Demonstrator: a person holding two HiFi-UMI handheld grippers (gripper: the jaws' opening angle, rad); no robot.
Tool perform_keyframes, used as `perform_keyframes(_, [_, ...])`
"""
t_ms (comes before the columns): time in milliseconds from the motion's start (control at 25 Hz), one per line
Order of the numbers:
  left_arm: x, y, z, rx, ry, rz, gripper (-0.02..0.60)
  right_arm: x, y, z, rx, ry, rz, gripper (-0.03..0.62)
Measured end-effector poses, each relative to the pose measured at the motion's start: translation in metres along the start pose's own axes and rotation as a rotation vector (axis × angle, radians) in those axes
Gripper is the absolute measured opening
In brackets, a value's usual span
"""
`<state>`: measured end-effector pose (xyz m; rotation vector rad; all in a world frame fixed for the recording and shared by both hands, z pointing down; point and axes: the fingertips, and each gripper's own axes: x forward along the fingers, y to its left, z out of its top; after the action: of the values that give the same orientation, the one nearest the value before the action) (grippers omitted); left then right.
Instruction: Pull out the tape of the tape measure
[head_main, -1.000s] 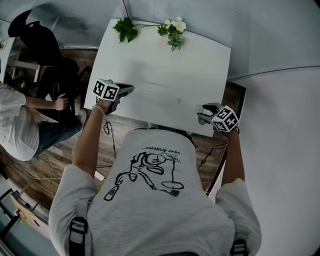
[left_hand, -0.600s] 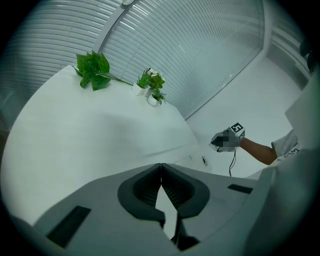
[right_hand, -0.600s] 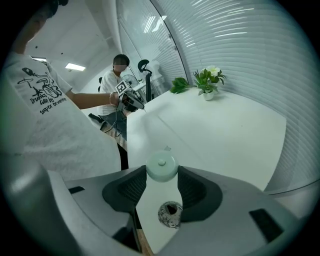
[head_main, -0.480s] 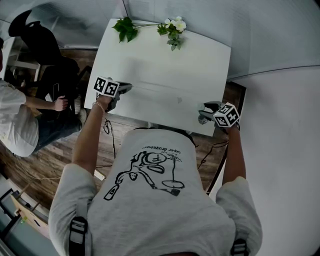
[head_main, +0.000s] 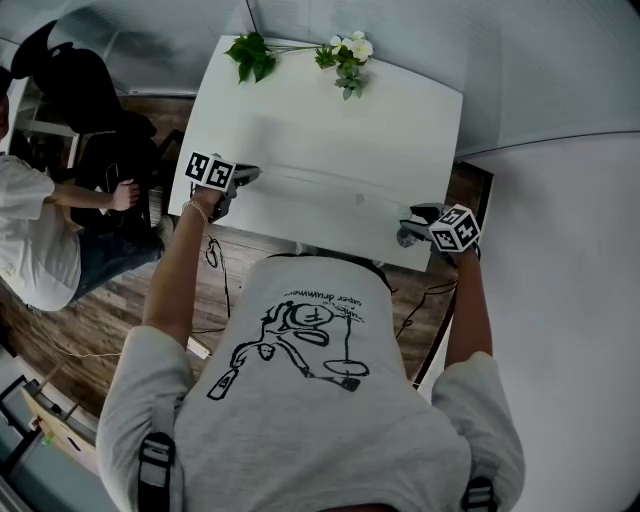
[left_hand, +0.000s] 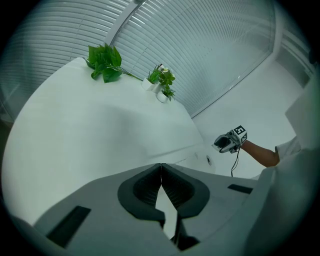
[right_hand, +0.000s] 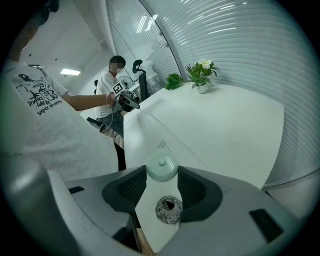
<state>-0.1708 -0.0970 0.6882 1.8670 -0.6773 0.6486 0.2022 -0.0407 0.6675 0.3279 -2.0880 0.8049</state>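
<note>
A pale green round tape measure case (right_hand: 161, 167) sits between my right gripper's (right_hand: 161, 176) pads, which press on its two sides. From the case a thin white tape (right_hand: 150, 127) runs across the white table (head_main: 330, 120) to my left gripper (right_hand: 128, 102). In the head view the tape (head_main: 320, 187) shows as a faint line between the left gripper (head_main: 250, 176) at the table's left edge and the right gripper (head_main: 405, 228) at its near right corner. The left gripper (left_hand: 161, 167) has its tips together on the tape's end.
Green leaves (head_main: 250, 55) and a small pot of white flowers (head_main: 348, 55) lie at the table's far edge. A metal-ringed hole (right_hand: 167, 210) is in the tabletop under the right gripper. A seated person (head_main: 40, 230) is left of the table.
Both grippers have drifted a little, the left toward the table's left edge and the right toward the right. Both grips are unchanged.
</note>
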Motion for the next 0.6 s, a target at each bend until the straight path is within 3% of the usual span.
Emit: perform_keyframes(600, [0.027, 0.014, -0.005, -0.046, 0.09, 0.002, 0.02, 0.024, -0.017, -0.004, 0.105, 0.026, 0.047, 0.207])
